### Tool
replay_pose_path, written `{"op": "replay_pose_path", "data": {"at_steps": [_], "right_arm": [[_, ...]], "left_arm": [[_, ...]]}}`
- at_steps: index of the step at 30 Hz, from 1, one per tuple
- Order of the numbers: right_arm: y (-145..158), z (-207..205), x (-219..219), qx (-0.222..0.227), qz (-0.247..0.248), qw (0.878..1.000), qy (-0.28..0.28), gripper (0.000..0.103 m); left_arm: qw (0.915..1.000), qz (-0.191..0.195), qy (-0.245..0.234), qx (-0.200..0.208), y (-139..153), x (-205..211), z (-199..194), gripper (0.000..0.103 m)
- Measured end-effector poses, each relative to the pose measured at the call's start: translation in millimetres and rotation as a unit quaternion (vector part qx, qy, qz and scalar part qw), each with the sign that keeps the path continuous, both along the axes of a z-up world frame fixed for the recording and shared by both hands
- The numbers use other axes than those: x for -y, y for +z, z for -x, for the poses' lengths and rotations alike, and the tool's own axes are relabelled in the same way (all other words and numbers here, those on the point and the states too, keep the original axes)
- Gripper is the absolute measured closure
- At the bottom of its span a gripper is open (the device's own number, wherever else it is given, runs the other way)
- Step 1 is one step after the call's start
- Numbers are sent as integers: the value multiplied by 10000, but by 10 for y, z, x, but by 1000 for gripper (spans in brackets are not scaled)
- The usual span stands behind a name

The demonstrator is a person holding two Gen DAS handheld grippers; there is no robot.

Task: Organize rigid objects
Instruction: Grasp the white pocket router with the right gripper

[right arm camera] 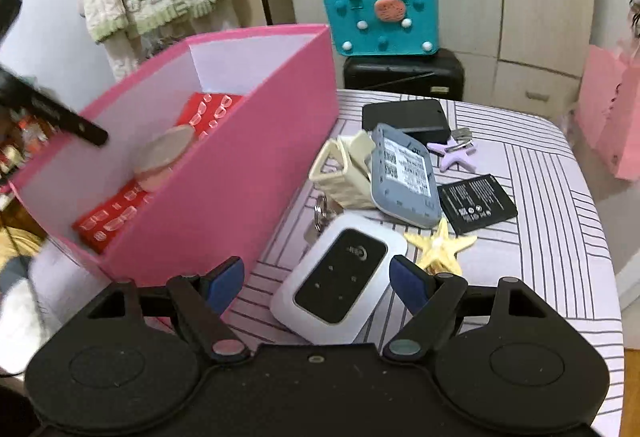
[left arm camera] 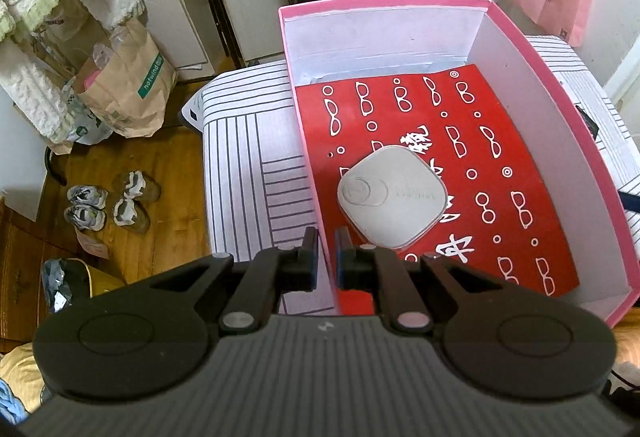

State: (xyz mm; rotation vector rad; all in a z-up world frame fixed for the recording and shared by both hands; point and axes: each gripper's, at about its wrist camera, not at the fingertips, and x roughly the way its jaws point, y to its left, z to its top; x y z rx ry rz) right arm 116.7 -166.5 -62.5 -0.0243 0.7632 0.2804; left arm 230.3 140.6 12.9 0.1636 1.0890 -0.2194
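On the striped bedspread (right arm camera: 552,237), the pink box (right arm camera: 224,173) stands at the left edge, holding a red sheet printed with white glasses (left arm camera: 440,165) and a grey rounded-square case (left arm camera: 390,195) on top of it. Left gripper (left arm camera: 326,241): jaws pinched shut on the pink box's near-left wall. Right gripper (right arm camera: 316,271): jaws wide apart, straddling the white pocket router (right arm camera: 340,277), pads not touching it. Just beyond it lie a yellow starfish (right arm camera: 438,243), grey device (right arm camera: 404,175), black battery (right arm camera: 476,203), cream holder (right arm camera: 346,173)
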Motion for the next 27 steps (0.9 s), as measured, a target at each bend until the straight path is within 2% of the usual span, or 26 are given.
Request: {"op": "replay_pose_path", "data": {"at_steps": [2,6,8,10,11,12,14,15,18,22,23,27], "right_arm": [[-50,38,-73,204,321,9992,-146,20],[-174,51,-172,549,614,9935,-791,20],[-244,53,-181,621,541,9917,-992,20],[-304,29,-115,404,234,9927,-1114,20],[-332,24,-71,296,55,9933,-1114,19],[-333,42,-66,372,67,9935,-1075,20],[-320,94,-90,460,331,9951,-813,21],[-311,124,-89,510,387,9956,-683,30],[-273,182,-34,449,396,9970,-486,36],[-224,107,35,136,241,9984,-494,37],[-221,66,43,55,156,9983,-558,34],[-249,-57,-26,166,299,9974,-635,30]], "left_arm": [[10000,11,1,5,-1,-4,-2,95],[9999,122,98,42,-15,-40,0,95],[9997,175,147,62,-22,-67,-4,95],[9996,236,173,63,-28,-93,-4,95],[9996,239,162,64,-29,-93,-2,95],[9996,248,148,66,-28,-94,-1,95],[9996,246,133,85,-29,-95,6,95],[9996,224,117,103,-30,-93,5,95],[9996,235,85,122,-34,-91,25,95],[9995,282,85,145,-32,-103,34,95],[9994,294,94,153,-32,-109,38,95],[9993,321,97,147,-27,-119,29,95]]}}
